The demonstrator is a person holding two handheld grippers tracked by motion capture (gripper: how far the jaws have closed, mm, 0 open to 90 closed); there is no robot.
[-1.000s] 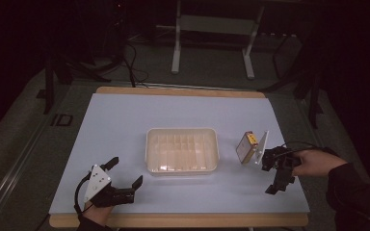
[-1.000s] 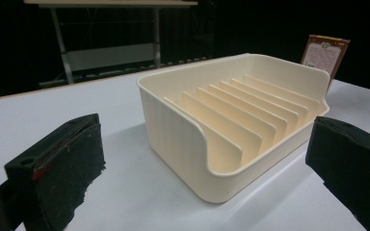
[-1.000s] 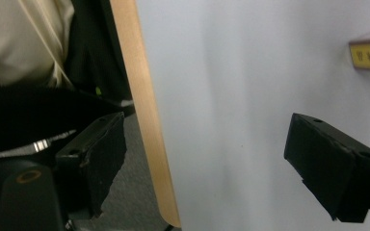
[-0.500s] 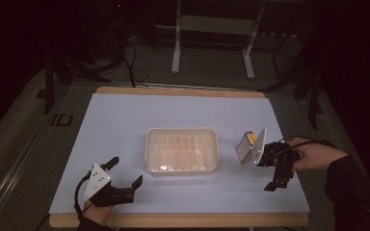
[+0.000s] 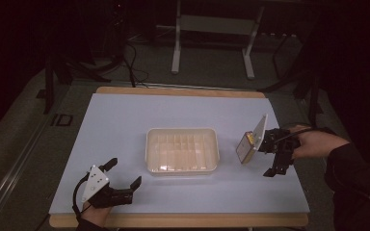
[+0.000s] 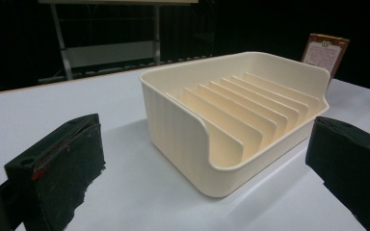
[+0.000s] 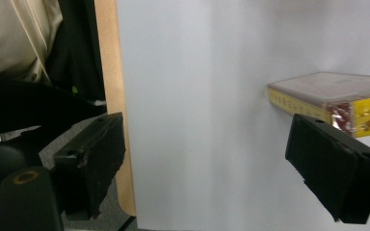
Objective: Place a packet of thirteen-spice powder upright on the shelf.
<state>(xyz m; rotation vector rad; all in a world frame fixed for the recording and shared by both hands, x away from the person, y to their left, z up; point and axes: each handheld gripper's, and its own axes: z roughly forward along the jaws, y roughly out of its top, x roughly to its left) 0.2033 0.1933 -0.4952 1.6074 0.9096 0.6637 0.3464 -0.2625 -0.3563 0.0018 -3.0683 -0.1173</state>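
Two grippers were over a pale blue tabletop (image 5: 125, 125) with a wooden edge. The left gripper (image 5: 121, 180) sat low near the front left corner, held by a hand (image 5: 94, 214) that came in from the bottom of the high view. Its black jaws stood wide apart with nothing between them, and they pointed toward a cream tray (image 5: 182, 150) in the middle of the tabletop. In the left gripper view the tray (image 6: 231, 120) had thin walls inside that split it into many narrow slots, and the slots looked bare. The right gripper (image 5: 274, 156) was near the right edge of the tabletop, held by a hand (image 5: 313, 142) in a dark sleeve. Its jaws had just been opening and stood wide, with nothing between them. Just beside it, on the tray's side, was a small flat box (image 5: 246, 144) with a yellow side. In the right gripper view the box (image 7: 332, 96) had a clear shiny wrap, and it sat next to one jaw, not between the two. Whether the jaw touched it could not be told. The box and the tray were apart.
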